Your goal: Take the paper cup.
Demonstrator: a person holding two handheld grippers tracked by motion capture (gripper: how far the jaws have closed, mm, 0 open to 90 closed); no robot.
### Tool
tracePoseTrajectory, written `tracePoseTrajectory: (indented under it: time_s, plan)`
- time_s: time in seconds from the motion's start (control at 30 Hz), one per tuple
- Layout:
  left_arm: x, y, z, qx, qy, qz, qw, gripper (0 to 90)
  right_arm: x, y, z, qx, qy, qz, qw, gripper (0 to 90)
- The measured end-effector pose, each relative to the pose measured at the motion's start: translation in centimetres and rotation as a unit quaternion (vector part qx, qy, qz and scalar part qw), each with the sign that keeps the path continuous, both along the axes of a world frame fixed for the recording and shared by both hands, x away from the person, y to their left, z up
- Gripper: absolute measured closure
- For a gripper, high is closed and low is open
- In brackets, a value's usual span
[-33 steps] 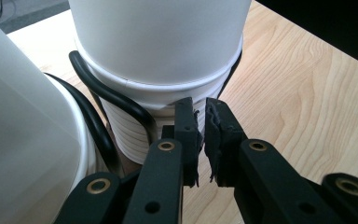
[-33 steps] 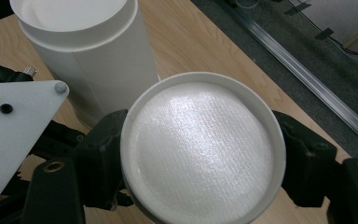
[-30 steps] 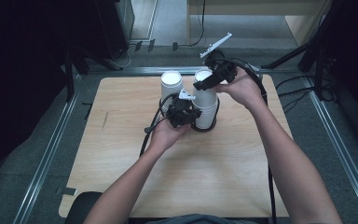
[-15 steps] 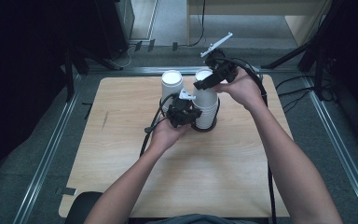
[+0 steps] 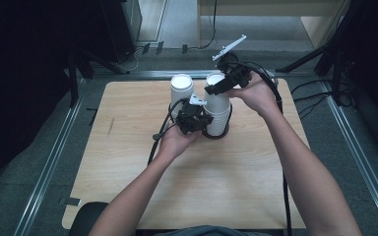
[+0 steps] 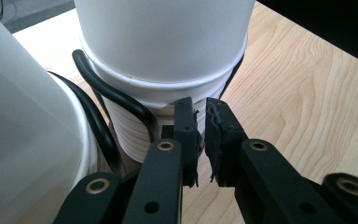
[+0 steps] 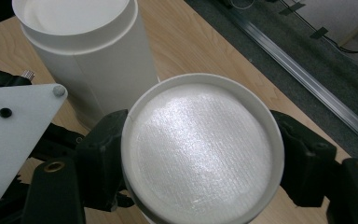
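Note:
A stack of white paper cups (image 5: 220, 112) stands upside down on the wooden table (image 5: 128, 128). My right gripper (image 5: 217, 90) reaches over from the far right and is shut on the stack's top cup (image 7: 203, 144), one jaw on each side of its upturned bottom. My left gripper (image 5: 204, 121) sits low against the near left side of the same stack (image 6: 163, 60). Its jaws are almost together at the ribbed rims near the base (image 6: 201, 135). What lies between them I cannot tell.
A second upside-down white cup stack (image 5: 182, 88) stands just left of the first, close to both grippers (image 7: 81, 56). A black cable (image 6: 112, 98) curls around the stacks' bases. Metal rails run along the table's left and right sides.

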State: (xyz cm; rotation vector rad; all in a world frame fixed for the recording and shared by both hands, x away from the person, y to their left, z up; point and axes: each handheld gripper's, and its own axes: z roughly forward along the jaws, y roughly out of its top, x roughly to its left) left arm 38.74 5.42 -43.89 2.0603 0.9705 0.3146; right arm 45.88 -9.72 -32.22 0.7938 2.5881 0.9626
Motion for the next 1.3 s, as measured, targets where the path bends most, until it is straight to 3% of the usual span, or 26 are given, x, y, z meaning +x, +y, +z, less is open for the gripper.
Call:
tracePoseTrajectory:
  time_s: [0.2,0.47,0.7,0.97,1.03,1.13,1.3]
  plan:
    - [0.0,0.0,0.0,0.002,-0.001,0.002,1.0000,82.7,-0.4,0.3,0.3,-0.023,-0.019,0.030,0.9991,26.7]
    - [0.0,0.0,0.0,0.005,-0.002,0.001,1.0000,82.7,0.0,0.2,0.3,-0.016,0.003,0.003,0.9999,26.8]
    - [0.0,0.0,0.0,0.009,-0.005,0.000,0.9999,82.4,-0.2,0.1,0.4,-0.020,-0.007,0.026,0.9994,26.8]
    - [-0.2,-0.2,0.0,0.018,-0.010,-0.003,0.9998,82.5,-0.1,-0.7,0.6,-0.006,-0.013,0.059,0.9981,27.2]
    - [0.0,-0.1,0.0,0.016,-0.006,0.002,0.9998,81.1,0.0,-1.0,1.0,0.009,-0.016,0.066,0.9976,27.2]
    - [0.0,-0.1,0.0,0.012,-0.005,0.001,0.9999,80.4,0.2,-1.6,2.3,0.035,-0.010,0.055,0.9978,27.2]
    - [0.0,-0.2,0.1,0.011,-0.003,0.000,0.9999,80.0,-0.2,-1.1,3.9,0.021,-0.009,0.052,0.9984,27.0]
